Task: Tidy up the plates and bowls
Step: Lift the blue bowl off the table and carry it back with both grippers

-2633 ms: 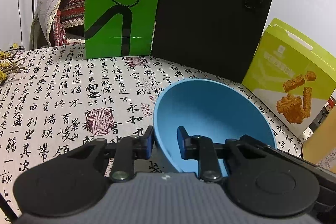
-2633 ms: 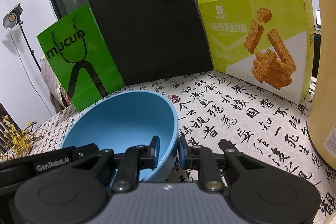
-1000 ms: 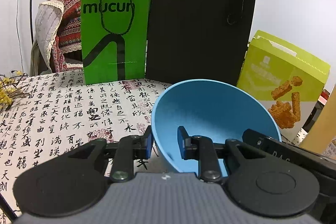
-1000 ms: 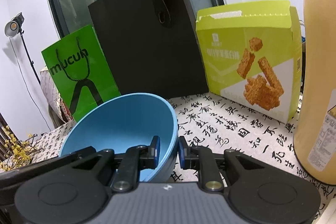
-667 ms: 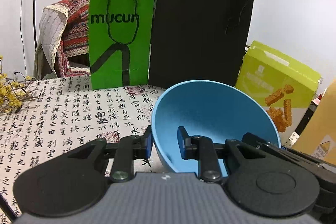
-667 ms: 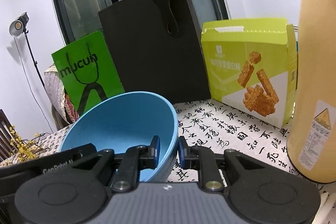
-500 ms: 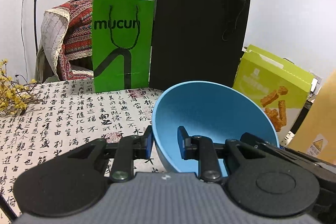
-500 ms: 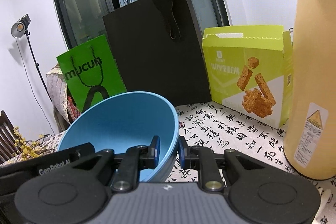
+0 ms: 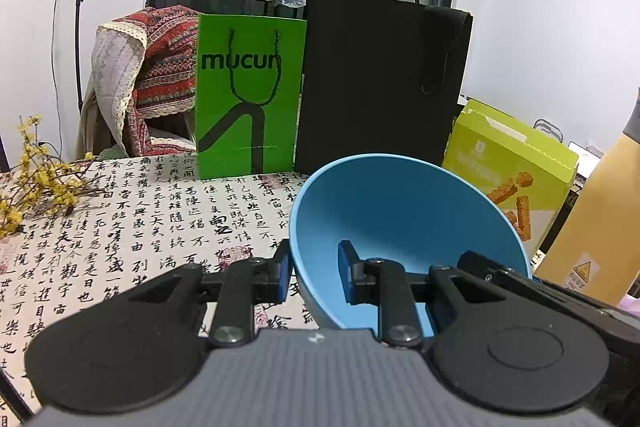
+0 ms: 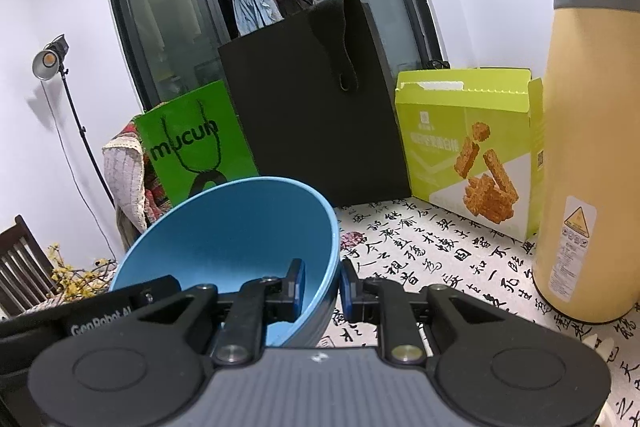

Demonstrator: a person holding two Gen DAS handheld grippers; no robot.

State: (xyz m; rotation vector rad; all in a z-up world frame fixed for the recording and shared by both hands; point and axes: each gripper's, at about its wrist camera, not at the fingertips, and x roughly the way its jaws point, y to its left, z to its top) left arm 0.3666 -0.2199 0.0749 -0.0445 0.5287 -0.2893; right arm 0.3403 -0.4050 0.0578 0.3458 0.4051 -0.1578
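Note:
A blue bowl (image 9: pixel 404 211) hangs tilted above the table, held by both grippers at once. My left gripper (image 9: pixel 312 273) is shut on its left rim, one pad outside the wall and one inside. In the right wrist view the same blue bowl (image 10: pixel 244 227) fills the lower left, and my right gripper (image 10: pixel 322 287) is shut on its right rim in the same way. The right gripper's black body (image 9: pixel 552 291) shows behind the bowl in the left wrist view. No plates or other bowls are in view.
A tablecloth printed with calligraphy (image 9: pixel 120 227) covers the table. At the back stand a green paper bag (image 9: pixel 248 107), a black bag (image 9: pixel 380 83) and a lime snack box (image 10: pixel 468 151). A tall tan thermos (image 10: pixel 592 131) stands at the right. Yellow flower twigs (image 9: pixel 32 183) lie at the left.
Both grippers have risen and pulled back with the bowl between them. The bags, box and thermos look smaller and lower, and more of the room behind has come into view.

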